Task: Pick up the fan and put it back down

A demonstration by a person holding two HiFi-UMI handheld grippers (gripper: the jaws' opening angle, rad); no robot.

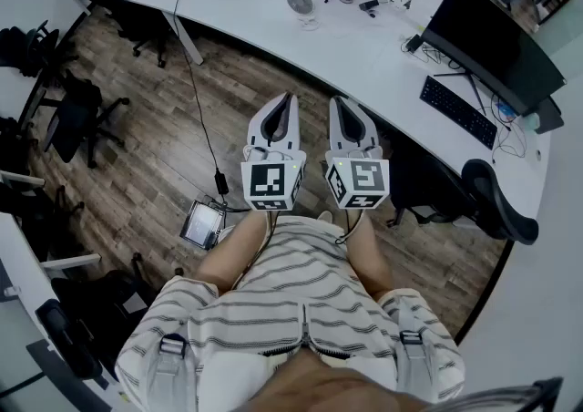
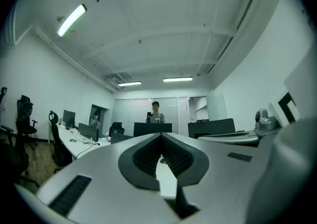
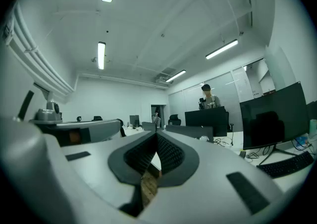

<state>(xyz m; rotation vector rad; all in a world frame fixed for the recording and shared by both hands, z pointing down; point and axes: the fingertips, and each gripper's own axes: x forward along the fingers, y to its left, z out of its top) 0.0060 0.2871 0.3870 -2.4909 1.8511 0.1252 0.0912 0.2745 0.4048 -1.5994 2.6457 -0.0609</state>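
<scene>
open-plan office: long white desk (image 1: 364,59), monitor (image 1: 492,44), keyboard (image 1: 458,111), swivel chairs (image 1: 499,208)

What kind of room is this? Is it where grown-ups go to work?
It looks like an office. A long white desk runs across the room, with a big dark monitor and a keyboard on it. A black swivel chair stands next to the desk.

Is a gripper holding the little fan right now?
No, the fan stands on the white desk, well apart from the left gripper and the right gripper, both shut.
</scene>
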